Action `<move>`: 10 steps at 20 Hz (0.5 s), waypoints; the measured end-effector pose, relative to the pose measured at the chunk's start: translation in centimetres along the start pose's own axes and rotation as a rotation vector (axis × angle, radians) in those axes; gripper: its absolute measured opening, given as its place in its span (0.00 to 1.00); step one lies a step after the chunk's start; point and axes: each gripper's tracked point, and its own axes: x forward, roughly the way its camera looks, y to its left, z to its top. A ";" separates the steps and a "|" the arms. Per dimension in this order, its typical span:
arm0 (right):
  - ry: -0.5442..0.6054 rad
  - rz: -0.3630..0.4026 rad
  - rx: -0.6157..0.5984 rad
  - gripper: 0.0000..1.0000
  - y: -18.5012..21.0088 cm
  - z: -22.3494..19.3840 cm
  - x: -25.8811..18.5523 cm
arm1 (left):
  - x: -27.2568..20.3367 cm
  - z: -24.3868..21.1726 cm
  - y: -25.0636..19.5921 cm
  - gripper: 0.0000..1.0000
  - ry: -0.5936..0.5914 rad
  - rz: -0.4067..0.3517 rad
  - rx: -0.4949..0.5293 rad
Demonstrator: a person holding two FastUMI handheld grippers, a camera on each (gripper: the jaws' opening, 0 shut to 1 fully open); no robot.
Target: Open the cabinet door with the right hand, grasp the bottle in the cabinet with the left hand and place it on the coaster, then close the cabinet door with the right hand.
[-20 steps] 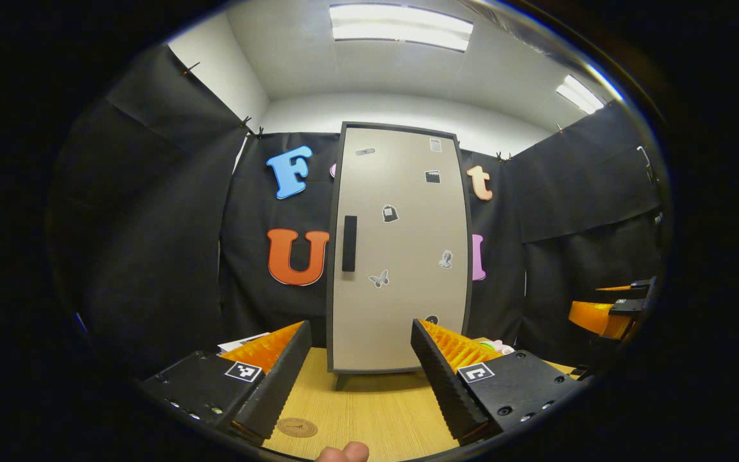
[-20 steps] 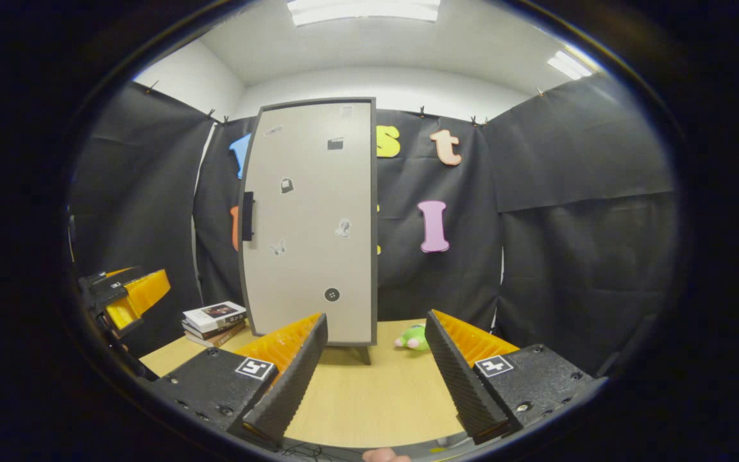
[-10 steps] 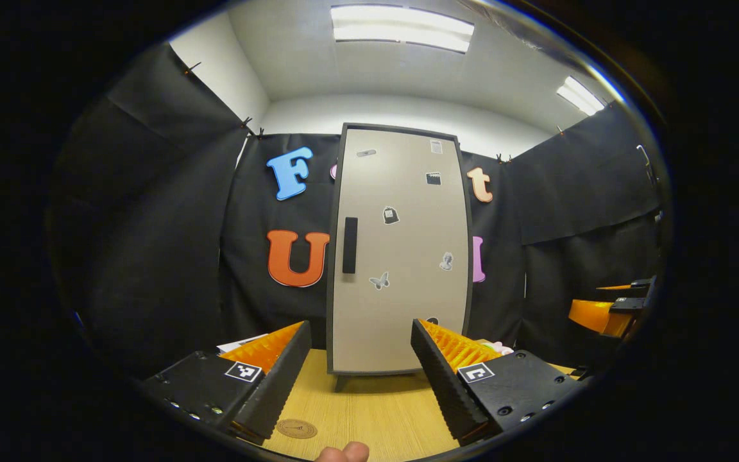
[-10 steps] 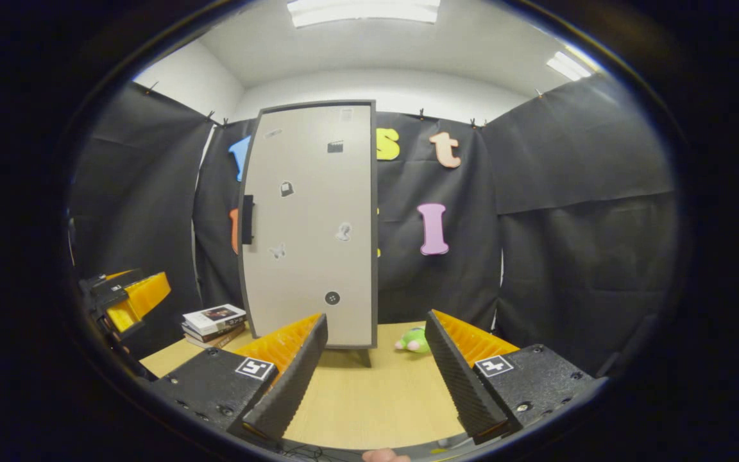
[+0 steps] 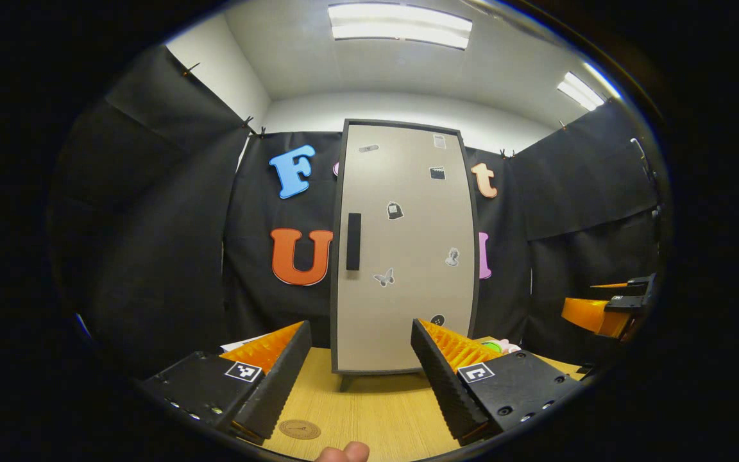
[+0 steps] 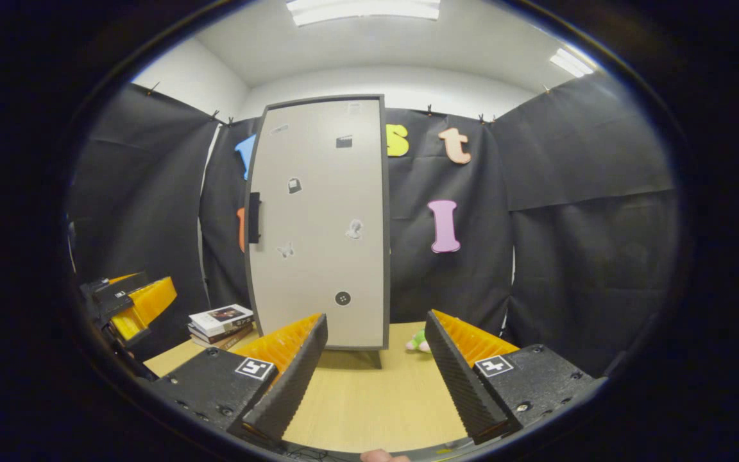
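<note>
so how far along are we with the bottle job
Nothing looks done yet: the cabinet door is shut, so any bottle inside is hidden. In hand: the right hand-held gripper is open, facing the cabinet, clear of the handle. The left hand-held gripper is open and empty above the coaster, which is bare. Left: open the door, move the bottle to the coaster, close the door.

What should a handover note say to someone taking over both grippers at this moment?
Left gripper: open, empty, above the table, facing the cabinet door.
Right gripper: open, empty, short of the door.
Door is shut; its handle is on its left edge. The bottle is not visible behind it. The coaster lies on the table by the left gripper.
Done: nothing yet.
Left: open the door with the right, move the bottle to the coaster with the left, close the door.
</note>
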 end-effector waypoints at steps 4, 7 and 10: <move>0.013 0.081 -0.012 0.99 3.0 1.3 3.8 | 0.0 -0.8 -0.6 0.95 0.023 -0.020 -0.020; 0.010 0.182 0.012 0.99 6.4 3.0 7.4 | -0.2 -1.4 -0.6 0.95 0.040 -0.019 -0.013; 0.001 0.254 0.033 0.99 9.7 4.8 11.2 | -0.3 -1.9 -0.7 0.95 0.045 -0.021 -0.014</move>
